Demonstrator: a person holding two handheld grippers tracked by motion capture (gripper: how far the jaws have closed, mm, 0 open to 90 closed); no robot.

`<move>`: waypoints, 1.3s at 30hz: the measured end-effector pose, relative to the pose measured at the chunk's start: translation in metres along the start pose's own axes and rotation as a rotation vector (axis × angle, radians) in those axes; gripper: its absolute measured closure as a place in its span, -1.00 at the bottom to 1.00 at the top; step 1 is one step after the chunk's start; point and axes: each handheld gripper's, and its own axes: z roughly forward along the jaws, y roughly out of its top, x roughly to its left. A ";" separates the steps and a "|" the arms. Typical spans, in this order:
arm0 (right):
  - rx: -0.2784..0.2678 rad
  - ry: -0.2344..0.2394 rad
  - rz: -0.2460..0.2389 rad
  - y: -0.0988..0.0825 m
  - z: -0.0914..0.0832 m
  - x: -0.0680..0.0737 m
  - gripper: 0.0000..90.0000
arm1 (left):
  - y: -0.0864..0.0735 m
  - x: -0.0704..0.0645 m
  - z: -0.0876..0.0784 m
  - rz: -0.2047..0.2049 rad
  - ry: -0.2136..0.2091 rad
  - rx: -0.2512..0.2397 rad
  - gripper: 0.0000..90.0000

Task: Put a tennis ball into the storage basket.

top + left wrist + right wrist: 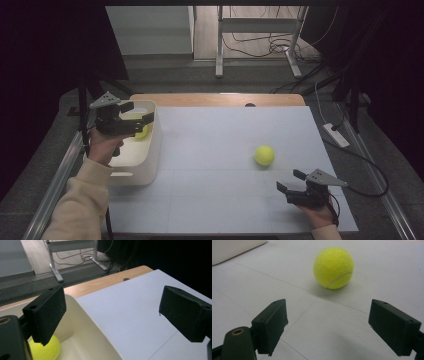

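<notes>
A yellow tennis ball (pixel 264 155) lies on the white table surface (pixel 220 200), right of centre. My right gripper (pixel 290 181) rests low near the front right, open, with the ball (pixel 333 267) a short way ahead of its empty jaws (pixel 328 322). A second tennis ball (pixel 143 133) sits inside the white bin (pixel 156 150) at the table's left. My left gripper (pixel 138 113) hovers over the bin, open and holding nothing. In the left gripper view the ball (pixel 48 350) lies below the left jaw, and the bin's wall (pixel 92 337) curves under the gripper (pixel 112 315).
A strip of wooden tabletop (pixel 215 99) shows behind the white surface. A metal table frame (pixel 220 45) and cables (pixel 270 45) stand on the floor beyond. A white power strip (pixel 336 135) lies off the right edge. Dark curtains close in both sides.
</notes>
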 end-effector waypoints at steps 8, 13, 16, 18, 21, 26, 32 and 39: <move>-0.003 0.008 -0.003 0.000 -0.001 0.000 -0.66 | 0.000 -0.017 0.002 0.020 -0.037 -0.019 -0.82; -0.003 0.009 -0.003 -0.001 -0.001 0.000 -0.66 | 0.000 -0.027 0.007 0.036 -0.053 -0.018 -0.81; 0.001 0.009 -0.001 -0.001 -0.001 0.000 -0.66 | -0.001 -0.034 0.009 0.050 -0.070 -0.017 -0.81; 0.004 0.009 -0.004 -0.001 0.000 0.001 -0.66 | -0.001 -0.037 0.010 0.057 -0.077 -0.017 -0.81; 0.005 0.009 -0.006 -0.001 0.000 0.001 -0.66 | -0.001 -0.044 0.013 0.072 -0.095 -0.013 -0.81; 0.007 0.011 -0.006 -0.001 0.000 0.001 -0.66 | -0.002 -0.049 0.016 0.072 -0.110 -0.015 -0.81; 0.010 0.010 -0.006 0.000 0.001 0.001 -0.66 | -0.002 -0.054 0.021 0.076 -0.118 -0.014 -0.81; 0.003 0.011 -0.005 0.000 0.001 0.000 -0.66 | -0.002 -0.063 0.027 0.085 -0.135 -0.008 -0.81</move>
